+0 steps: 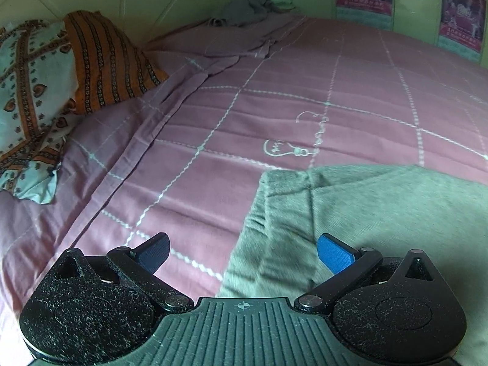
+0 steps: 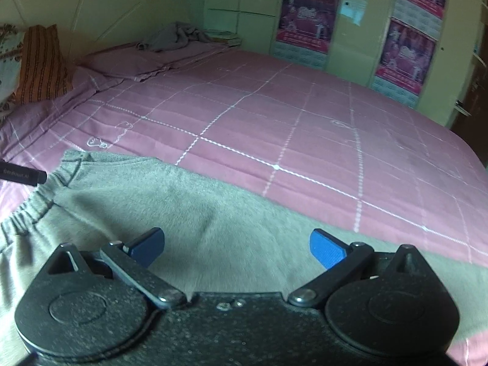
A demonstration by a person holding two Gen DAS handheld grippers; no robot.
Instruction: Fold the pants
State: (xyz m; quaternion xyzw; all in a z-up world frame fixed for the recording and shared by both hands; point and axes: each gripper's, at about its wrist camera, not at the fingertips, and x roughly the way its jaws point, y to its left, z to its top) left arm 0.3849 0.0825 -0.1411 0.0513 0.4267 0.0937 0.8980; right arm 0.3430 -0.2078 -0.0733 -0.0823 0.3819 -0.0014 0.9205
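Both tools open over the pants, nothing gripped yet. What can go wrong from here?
1. The left tool straddles the edge of the pants, so it may pinch the pink bedsheet along with them.
2. The right tool sits over flat mid-fabric, away from the elastic waistband; it may grab only one layer.

Your pants [image 2: 189,213], low in the right wrist frame, are grey-green cloth with a soft, fuzzy, matt nap and a gathered elastic waistband at left. The bedspread [image 1: 274,91] is smooth, matt pink cloth with thin stitched-looking white lines. At upper left of the left wrist frame, the pillows [image 1: 61,76] are printed woven cloth. Your left gripper [image 1: 244,253] has speckled matt black plastic, shiny metal pivot pins and ribbed blue pads. The posters [image 2: 308,18] look like glossy paper.
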